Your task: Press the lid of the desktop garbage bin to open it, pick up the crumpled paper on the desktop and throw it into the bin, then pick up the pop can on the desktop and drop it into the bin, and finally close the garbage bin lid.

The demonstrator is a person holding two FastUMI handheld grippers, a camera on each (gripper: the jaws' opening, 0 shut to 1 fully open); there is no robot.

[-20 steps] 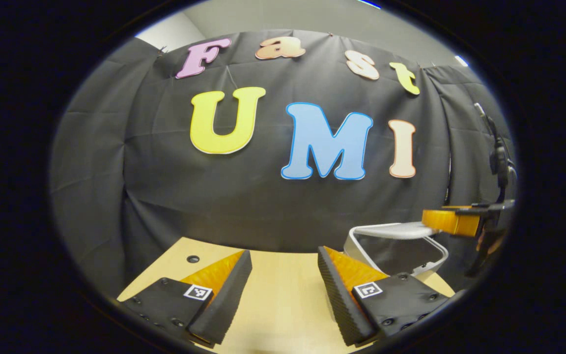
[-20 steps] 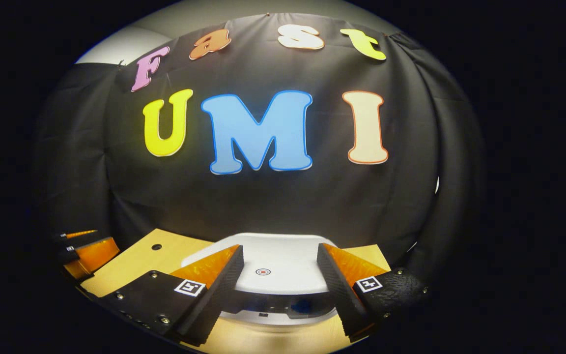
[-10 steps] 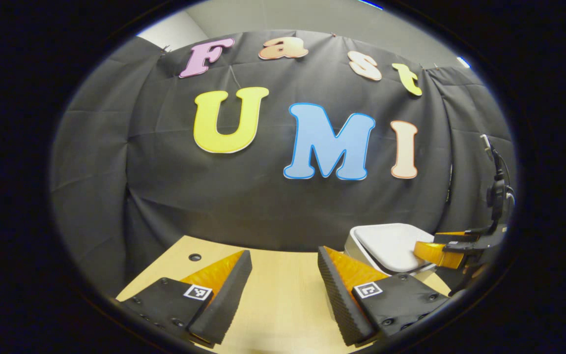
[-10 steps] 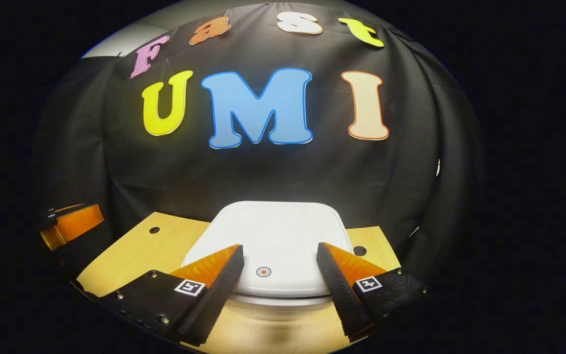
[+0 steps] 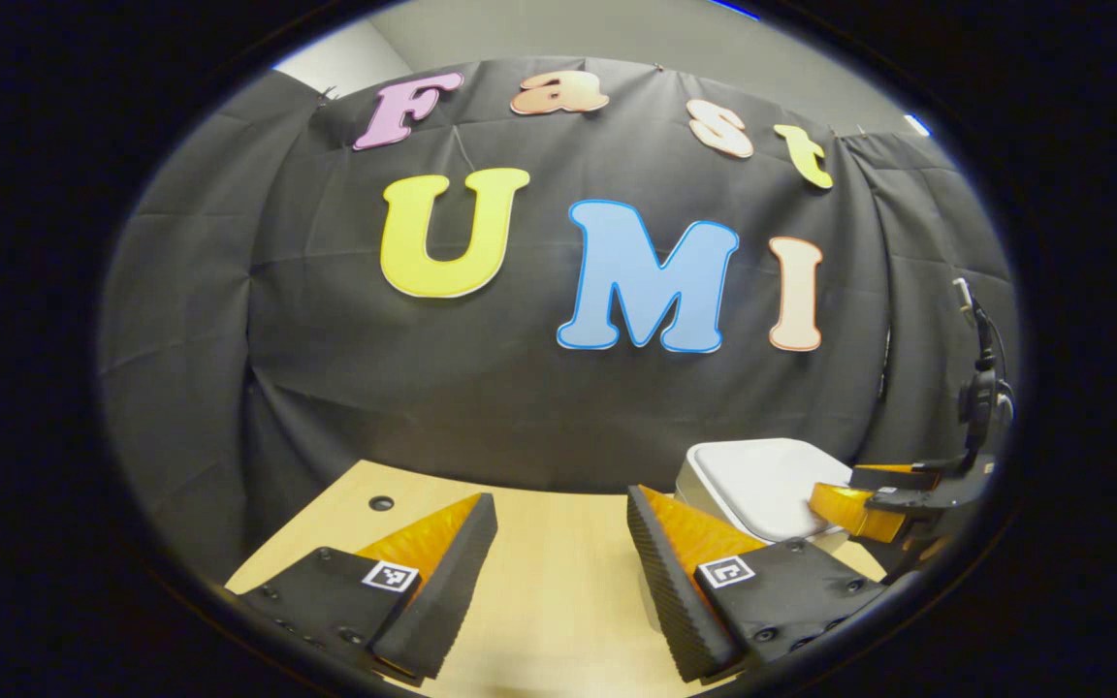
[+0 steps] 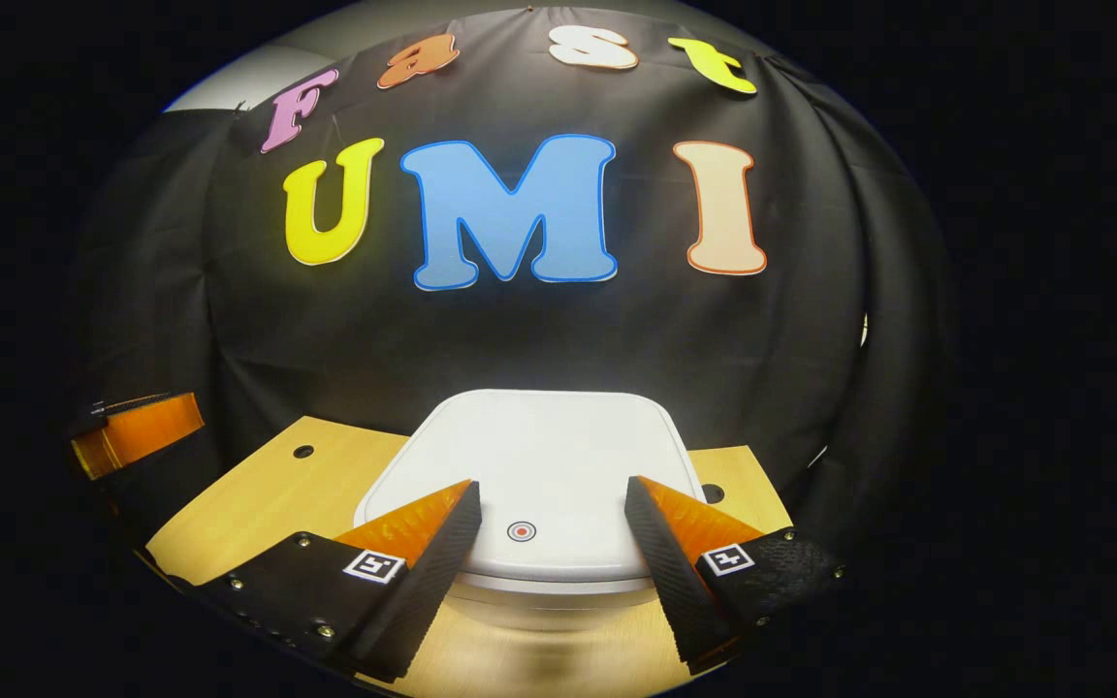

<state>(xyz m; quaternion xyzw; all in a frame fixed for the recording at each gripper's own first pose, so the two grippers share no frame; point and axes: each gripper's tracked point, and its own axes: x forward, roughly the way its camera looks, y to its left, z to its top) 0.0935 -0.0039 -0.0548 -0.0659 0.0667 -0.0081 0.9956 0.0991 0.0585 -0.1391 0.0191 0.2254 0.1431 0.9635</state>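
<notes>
We see the white garbage bin (image 6: 534, 465) lid down on the table (image 6: 258, 494), our right hand-held gripper (image 6: 549, 519) wide above it, our left hand-held gripper (image 5: 558, 543) wide, empty.

The garbage bin (image 6: 544, 591) is a white box with rounded corners, standing upright on the wooden desktop (image 6: 258, 504) near its back edge, close to the black cloth wall. Its lid (image 6: 539, 465) is white and smooth, lying flat and shut on the rim, with a small red ring mark near its front edge. In the left gripper view the bin (image 5: 757, 480) sits toward the desktop's right side.
</notes>
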